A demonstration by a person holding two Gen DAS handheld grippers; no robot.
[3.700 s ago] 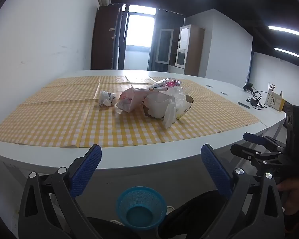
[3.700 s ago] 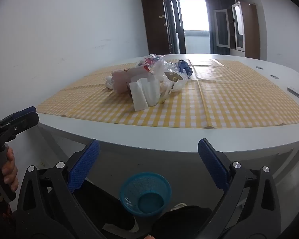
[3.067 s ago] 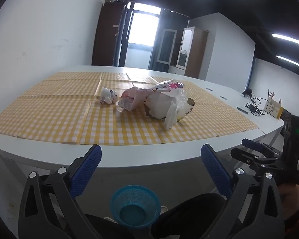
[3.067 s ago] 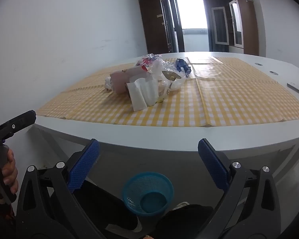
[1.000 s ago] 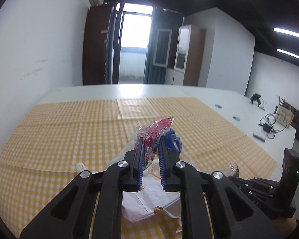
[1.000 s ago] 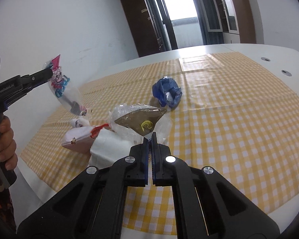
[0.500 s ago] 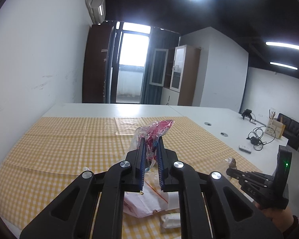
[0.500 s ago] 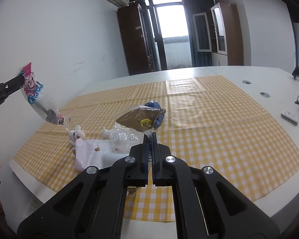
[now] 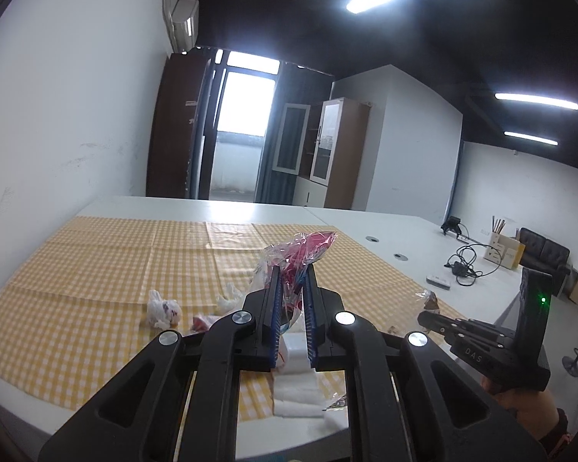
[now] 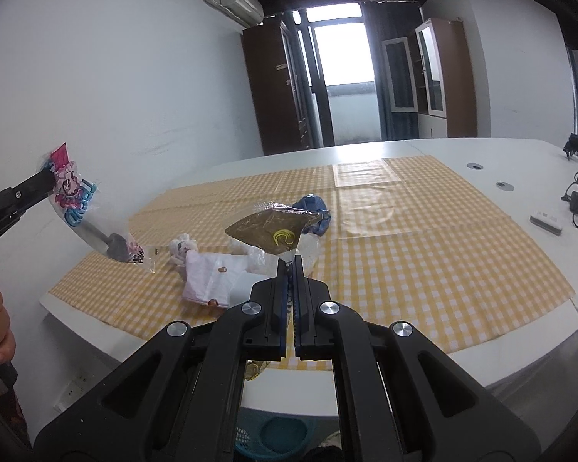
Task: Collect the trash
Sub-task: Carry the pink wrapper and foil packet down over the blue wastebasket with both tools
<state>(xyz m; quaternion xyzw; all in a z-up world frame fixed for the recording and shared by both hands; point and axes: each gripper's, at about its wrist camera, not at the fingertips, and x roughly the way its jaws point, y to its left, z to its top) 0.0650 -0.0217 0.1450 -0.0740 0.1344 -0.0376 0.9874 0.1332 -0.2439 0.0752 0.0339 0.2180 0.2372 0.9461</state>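
Two pieces of trash are held clear of the table [image 10: 462, 331] at once. A clear wrapper with pink and blue print [image 9: 296, 265] is pinched in the left claw [image 9: 292, 319], its pads drawn narrow around the crumpled plastic; in the right wrist view the same wrapper [image 10: 84, 215] hangs at about 9 o'clock, well above the yellow checked cloth [image 10: 424, 254]. A clear bag with a brown panel and yellow mark [image 10: 273, 233] is gripped at its lower edge by the right claw [image 10: 288, 300], whose pads are pressed almost together.

A blue mesh basket [image 10: 277, 435] is glimpsed on the floor below the table edge, at 6 o'clock in the right wrist view; it is judged to be the likely drop point. For the step to be done well, both claws are best kept clamped until each piece is carried out over the basket's mouth, since thin film can slip or drift when released from height. Each piece is best lowered close to the rim before the pads are parted, one claw at a time.

Left on the cloth are a crumpled white paper [image 10: 212, 273], a small white wad [image 10: 181, 250] and a blue crumpled bag [image 10: 316, 211] at 12 o'clock.
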